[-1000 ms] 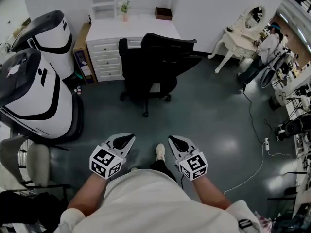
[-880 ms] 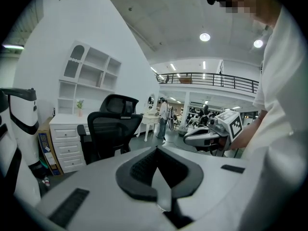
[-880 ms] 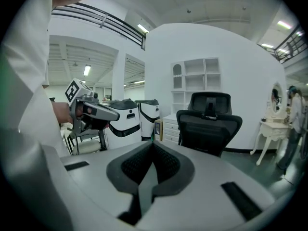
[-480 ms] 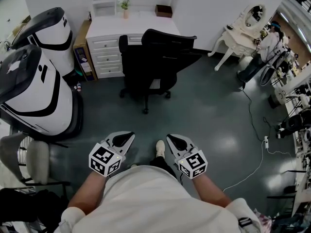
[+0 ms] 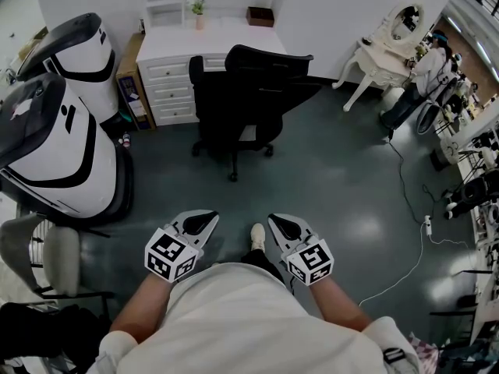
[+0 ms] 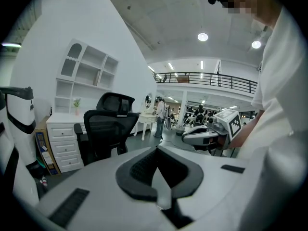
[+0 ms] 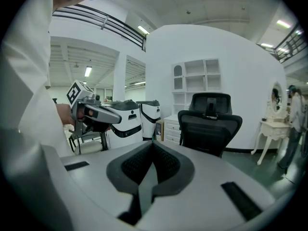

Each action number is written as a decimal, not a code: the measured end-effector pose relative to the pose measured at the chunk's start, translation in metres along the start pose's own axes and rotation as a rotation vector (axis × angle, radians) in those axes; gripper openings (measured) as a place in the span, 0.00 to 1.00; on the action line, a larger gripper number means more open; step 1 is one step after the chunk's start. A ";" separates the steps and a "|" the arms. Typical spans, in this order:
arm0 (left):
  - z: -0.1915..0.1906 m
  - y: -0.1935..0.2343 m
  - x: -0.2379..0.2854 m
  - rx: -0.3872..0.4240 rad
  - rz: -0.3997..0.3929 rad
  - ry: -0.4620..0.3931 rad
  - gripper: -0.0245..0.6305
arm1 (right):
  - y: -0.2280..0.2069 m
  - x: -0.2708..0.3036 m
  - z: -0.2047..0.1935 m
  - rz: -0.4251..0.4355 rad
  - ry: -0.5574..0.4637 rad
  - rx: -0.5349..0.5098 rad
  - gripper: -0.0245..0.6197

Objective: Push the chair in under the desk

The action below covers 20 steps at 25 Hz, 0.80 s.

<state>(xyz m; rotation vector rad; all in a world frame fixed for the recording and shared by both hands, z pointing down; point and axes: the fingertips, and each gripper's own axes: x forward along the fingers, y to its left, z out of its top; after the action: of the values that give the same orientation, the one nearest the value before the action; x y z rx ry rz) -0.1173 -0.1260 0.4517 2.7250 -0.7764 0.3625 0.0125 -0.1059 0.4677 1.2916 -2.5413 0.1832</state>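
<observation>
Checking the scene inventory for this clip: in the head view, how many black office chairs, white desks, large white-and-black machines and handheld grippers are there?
black office chair: 1
white desk: 1
white-and-black machines: 2
grippers: 2, the left gripper and the right gripper, both shut and empty
Total: 6

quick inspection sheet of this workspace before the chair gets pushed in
surface: dark floor, mostly bare in the middle
job's things: black chair in front of white desk, backrest facing away from it, seat seemingly not fully under
clutter: plant and brown box on the desk
grippers: left gripper and right gripper, jaws shut, empty, apart from the chair
cables: white cable and power strip on the floor at right
surroundings: white-and-black machines at left; vanity table and a person at right
</observation>
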 end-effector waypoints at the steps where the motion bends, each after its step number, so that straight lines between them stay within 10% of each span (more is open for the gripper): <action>1: -0.001 0.000 0.000 0.000 0.000 0.002 0.03 | 0.000 0.000 0.000 0.001 0.001 0.000 0.05; 20: -0.005 0.010 0.015 -0.001 0.015 0.026 0.03 | -0.017 0.010 -0.003 0.019 0.019 -0.042 0.04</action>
<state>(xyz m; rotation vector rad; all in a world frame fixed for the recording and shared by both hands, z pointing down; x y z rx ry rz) -0.1107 -0.1396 0.4629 2.7095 -0.7910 0.3995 0.0212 -0.1231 0.4736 1.2446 -2.5281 0.1441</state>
